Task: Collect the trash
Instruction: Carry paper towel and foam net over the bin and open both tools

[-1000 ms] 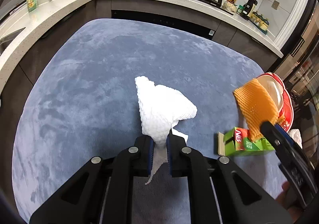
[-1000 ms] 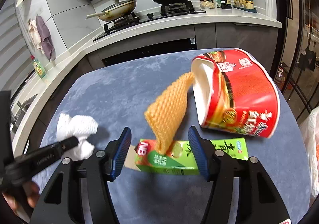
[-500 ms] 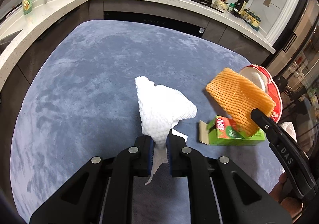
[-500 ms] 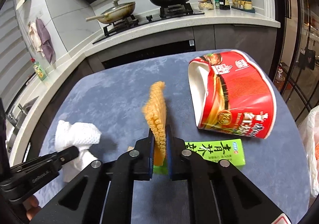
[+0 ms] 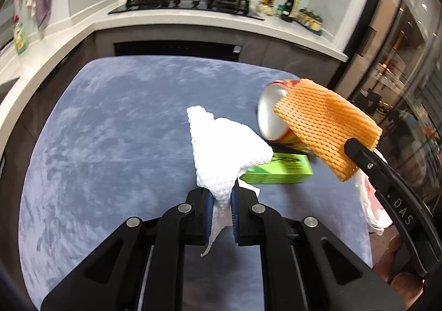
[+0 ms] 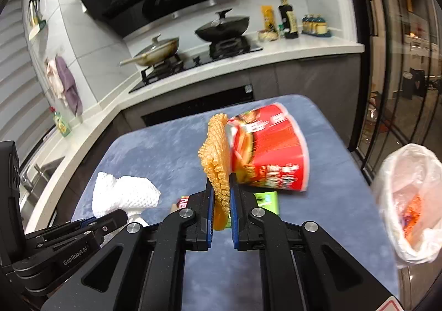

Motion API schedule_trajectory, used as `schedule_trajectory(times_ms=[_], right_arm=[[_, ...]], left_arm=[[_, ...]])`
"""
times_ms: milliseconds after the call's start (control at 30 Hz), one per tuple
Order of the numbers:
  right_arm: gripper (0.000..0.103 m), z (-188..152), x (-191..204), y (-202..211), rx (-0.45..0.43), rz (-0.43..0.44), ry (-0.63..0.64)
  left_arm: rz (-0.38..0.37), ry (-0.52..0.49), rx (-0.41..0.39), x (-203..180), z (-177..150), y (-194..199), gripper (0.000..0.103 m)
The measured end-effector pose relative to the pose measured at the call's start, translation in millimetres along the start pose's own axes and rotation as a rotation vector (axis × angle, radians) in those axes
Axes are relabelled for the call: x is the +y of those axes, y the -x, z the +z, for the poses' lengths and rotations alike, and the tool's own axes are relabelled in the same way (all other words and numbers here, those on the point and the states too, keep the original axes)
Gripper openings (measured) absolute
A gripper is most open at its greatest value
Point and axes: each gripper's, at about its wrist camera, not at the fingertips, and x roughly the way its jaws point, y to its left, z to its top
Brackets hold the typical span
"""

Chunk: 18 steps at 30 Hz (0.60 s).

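Left gripper [image 5: 221, 200] is pinching white foam net [image 5: 223, 150], frame centre. Right gripper [image 6: 221, 197] is clamping orange foam net [image 6: 216, 156], centre. Red noodle cup [image 6: 270, 150] is lying on its side just right of it; green carton [image 5: 279, 171] is lying below on blue mat [image 5: 110, 131]. Trash bag [image 6: 411, 200] is sitting at right edge.

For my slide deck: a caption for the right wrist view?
Right gripper pinching orange foam net above red noodle cup.

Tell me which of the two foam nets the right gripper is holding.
The orange foam net, pinched in the right gripper. The white foam net sits in the left gripper.
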Motion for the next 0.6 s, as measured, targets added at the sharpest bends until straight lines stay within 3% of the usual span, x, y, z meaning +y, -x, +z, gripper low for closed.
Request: schedule_trajectory(times_ms=[600], right_arm=[[0.01,-4.7,-107.6,90.8,-0.111,-0.14,-0.119]], left_arm=[[-0.111,-0.232,-0.018,-140.3,-14.2,15.6,0.011]])
